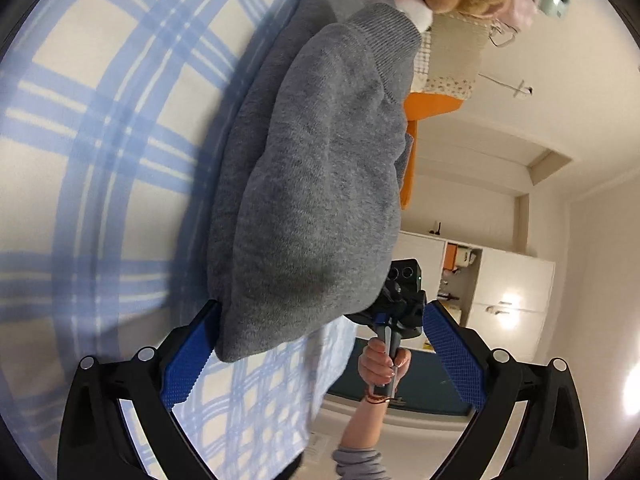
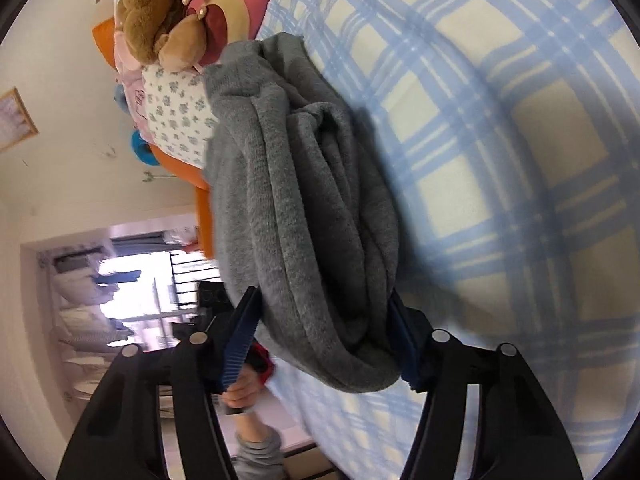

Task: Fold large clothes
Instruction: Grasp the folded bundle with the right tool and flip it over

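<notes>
Bed (image 2: 500,160): blue-and-cream plaid cover, carrying the whole job; both cameras are rolled sideways to it.
Sweater (image 2: 304,208): grey knit, lying on the bed in a thick, several-layered bundle, its ribbed hem (image 1: 384,32) toward the pillows.
Progress: by my reading the main folds are done, since stacked layers show along the bundle's edge; what is left looks like a last fold or squaring up and setting down.
Pillows and plush toys (image 2: 160,12): heaped just beyond the sweater's far end.
Left claw (image 1: 320,344): spread wide; one blue pad (image 1: 192,356) touches the bundle's near end, the other stands clear, so it grips nothing.
Right claw (image 2: 324,340): partly closed, both pads pressing the bundle's thick end.
Left view only: the smooth top face, and the opposite hand (image 1: 384,360) on its handle.
Right view only: the layered fold edges, and a bright window (image 2: 132,280).
</notes>
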Motion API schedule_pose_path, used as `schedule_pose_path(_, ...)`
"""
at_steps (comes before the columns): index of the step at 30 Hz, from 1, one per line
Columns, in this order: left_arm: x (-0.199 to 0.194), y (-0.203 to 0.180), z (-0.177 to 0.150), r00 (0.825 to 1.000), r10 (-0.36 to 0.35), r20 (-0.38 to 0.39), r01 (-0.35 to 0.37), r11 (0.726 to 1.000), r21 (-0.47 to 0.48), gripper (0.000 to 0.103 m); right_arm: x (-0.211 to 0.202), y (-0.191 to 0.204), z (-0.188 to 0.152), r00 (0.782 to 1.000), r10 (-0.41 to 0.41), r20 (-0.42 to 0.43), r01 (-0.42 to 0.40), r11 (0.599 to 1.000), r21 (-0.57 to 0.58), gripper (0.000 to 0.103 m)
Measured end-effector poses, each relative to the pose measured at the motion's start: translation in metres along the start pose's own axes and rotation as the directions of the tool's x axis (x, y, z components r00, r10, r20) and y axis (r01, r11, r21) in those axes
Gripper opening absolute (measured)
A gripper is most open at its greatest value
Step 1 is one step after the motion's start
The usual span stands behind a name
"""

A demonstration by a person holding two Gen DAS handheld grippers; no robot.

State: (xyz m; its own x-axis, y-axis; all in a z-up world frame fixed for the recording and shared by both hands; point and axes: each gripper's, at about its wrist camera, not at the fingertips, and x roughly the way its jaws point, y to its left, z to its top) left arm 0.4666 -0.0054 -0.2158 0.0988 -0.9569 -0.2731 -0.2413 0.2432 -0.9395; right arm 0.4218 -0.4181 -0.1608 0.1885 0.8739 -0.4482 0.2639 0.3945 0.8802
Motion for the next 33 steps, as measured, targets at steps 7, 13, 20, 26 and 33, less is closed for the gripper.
schedule_pose_path(7, -0.01, -0.026, 0.03, 0.982, -0.19, 0.016, 0.191, 0.981, -0.039, 0.085, -0.015, 0.04, 0.032, 0.978, 0.193, 0.079, -0.192, 0.981, -0.018, 0.043)
schedule_pose_path(13, -0.026, -0.072, 0.061, 0.98, -0.193, 0.05, 0.191, 0.981, 0.031, 0.081, -0.008, 0.078, 0.079, 0.969, 0.216, 0.117, -0.213, 0.976, -0.039, 0.04)
schedule_pose_path(20, -0.042, -0.141, 0.141, 0.988, -0.057, 0.145, 0.039, 0.991, 0.126, 0.081, 0.019, 0.122, 0.156, 0.97, 0.195, 0.144, -0.189, 0.981, -0.055, 0.04)
schedule_pose_path(26, -0.02, -0.167, 0.213, 0.945, 0.202, 0.258, -0.255, 0.947, 0.194, 0.081, 0.045, 0.128, 0.21, 0.966, 0.12, 0.228, -0.116, 0.993, -0.031, 0.039)
schedule_pose_path(33, 0.003, -0.137, 0.275, 0.888, 0.313, 0.337, -0.376, 0.917, 0.138, 0.082, 0.077, 0.099, 0.26, 0.936, 0.106, 0.335, -0.14, 0.987, 0.077, 0.039)
